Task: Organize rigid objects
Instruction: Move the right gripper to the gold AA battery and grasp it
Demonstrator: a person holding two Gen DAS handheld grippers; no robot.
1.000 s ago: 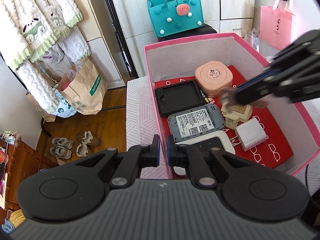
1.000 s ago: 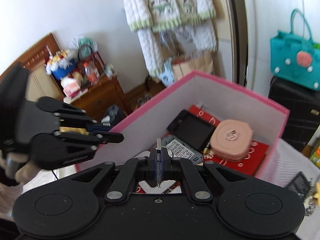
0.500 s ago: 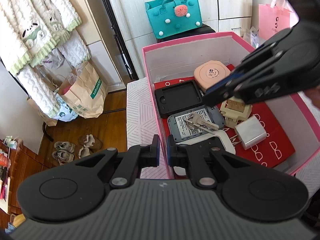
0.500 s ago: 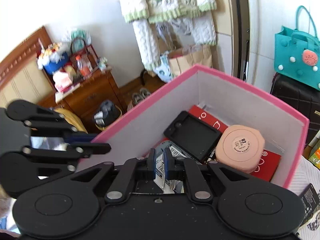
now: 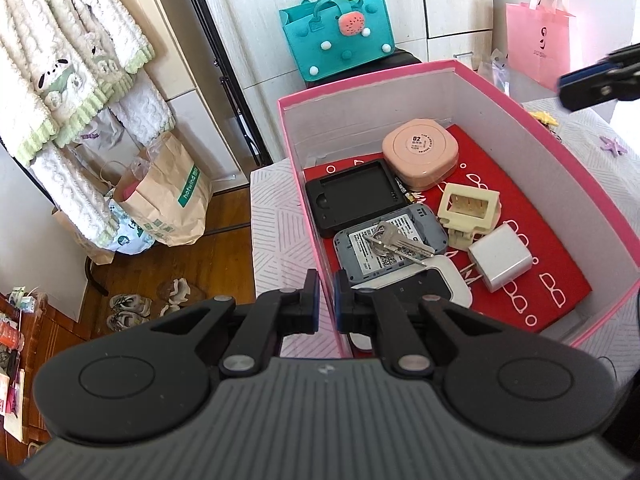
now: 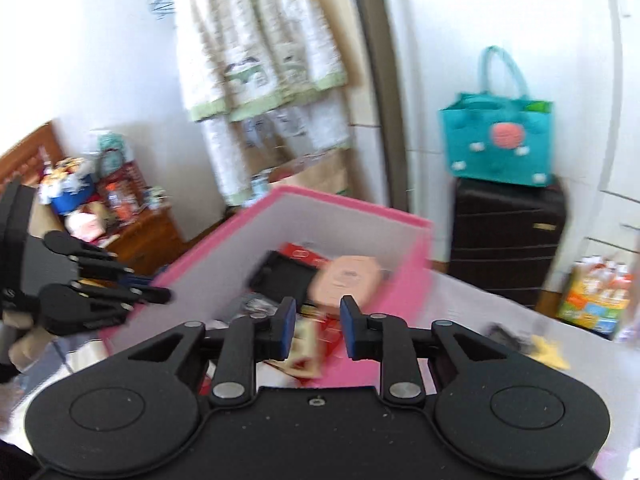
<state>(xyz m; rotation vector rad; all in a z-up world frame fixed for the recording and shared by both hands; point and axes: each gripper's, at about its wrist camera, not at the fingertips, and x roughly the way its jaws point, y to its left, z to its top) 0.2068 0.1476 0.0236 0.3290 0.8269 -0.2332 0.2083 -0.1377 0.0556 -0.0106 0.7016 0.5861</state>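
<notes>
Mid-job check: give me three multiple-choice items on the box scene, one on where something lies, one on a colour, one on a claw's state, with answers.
1. Where do the keys lie?
A. on the grey device
B. on the peach case
C. outside the box

2. What colour are the box's outer walls?
A. teal
B. pink
C. brown

3. What is the right claw doing?
A. shut on the keys
B. shut on the white charger
C. open, holding nothing

Answers:
1 A, the keys rest on the grey device beside the black case.
2 B, its rim and sides show pink.
3 C, its jaws stand apart with only blurred box contents showing behind them.
</notes>
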